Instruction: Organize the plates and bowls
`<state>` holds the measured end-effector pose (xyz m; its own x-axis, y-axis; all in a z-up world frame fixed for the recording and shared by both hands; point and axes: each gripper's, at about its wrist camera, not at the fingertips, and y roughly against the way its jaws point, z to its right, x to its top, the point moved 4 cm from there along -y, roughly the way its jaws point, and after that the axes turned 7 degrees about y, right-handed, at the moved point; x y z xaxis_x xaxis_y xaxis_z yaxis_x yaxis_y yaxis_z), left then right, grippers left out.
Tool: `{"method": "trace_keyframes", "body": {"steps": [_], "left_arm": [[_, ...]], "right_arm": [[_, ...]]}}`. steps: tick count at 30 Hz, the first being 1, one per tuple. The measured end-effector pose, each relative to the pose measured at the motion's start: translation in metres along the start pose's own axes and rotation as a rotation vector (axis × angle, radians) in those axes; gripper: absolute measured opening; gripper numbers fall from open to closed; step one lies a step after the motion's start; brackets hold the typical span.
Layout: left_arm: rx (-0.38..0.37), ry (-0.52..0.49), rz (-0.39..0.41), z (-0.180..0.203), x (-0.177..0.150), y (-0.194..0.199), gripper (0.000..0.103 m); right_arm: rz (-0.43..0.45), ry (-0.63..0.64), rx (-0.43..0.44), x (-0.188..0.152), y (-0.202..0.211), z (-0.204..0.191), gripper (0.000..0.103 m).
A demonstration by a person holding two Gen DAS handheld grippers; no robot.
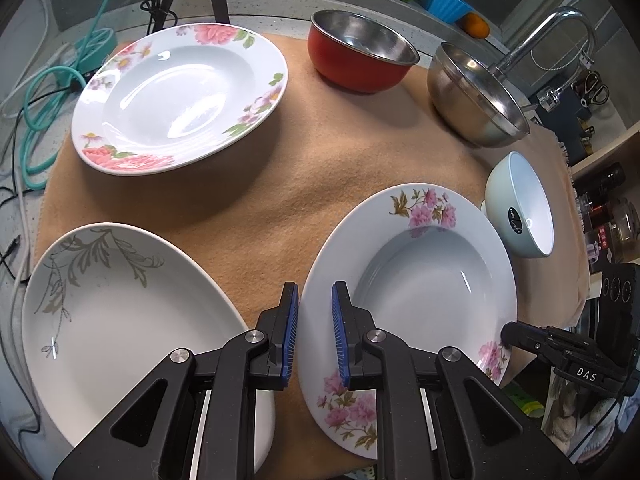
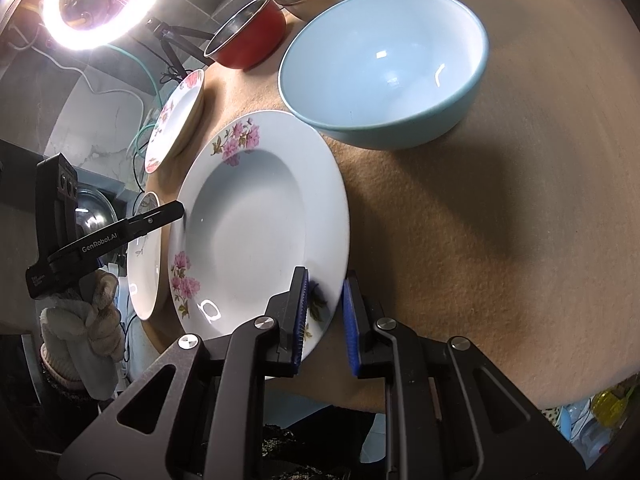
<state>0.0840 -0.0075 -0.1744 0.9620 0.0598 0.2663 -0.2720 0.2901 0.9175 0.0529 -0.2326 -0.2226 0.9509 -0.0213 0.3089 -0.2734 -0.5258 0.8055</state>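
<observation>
Left wrist: both grippers [image 1: 315, 334] [image 2: 325, 314] straddle pink-flower plate [image 1: 420, 280] rim, jaws apart.

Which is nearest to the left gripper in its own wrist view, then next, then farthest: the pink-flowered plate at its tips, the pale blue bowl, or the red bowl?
From the left gripper:
1. Pink-flowered plate, its rim between the fingers.
2. Pale blue bowl, ahead to the right.
3. Red bowl, far side of the tan cloth.

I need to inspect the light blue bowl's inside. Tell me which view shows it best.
The right wrist view: the light blue bowl sits close, its whole interior open to the camera. The left wrist view shows it small at the edge, only partly showing its inside.
</observation>
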Motion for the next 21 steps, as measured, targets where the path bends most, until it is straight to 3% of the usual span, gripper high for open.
{"method": "trace_keyframes", "body": {"steps": [11, 19, 21], "left_arm": [[0.024, 0.004, 0.070, -0.006, 0.001, 0.022, 0.015], [0.038, 0.117, 0.167, -0.048, -0.008, 0.064, 0.016], [0.048, 0.152, 0.181, -0.061, -0.014, 0.071, 0.016]], "right_arm": [[0.018, 0.026, -0.067, 0.001, 0.014, 0.001, 0.019], [0.108, 0.137, -0.118, 0.017, 0.038, -0.031, 0.019], [0.119, 0.178, -0.109, 0.024, 0.037, -0.046, 0.023]]}}
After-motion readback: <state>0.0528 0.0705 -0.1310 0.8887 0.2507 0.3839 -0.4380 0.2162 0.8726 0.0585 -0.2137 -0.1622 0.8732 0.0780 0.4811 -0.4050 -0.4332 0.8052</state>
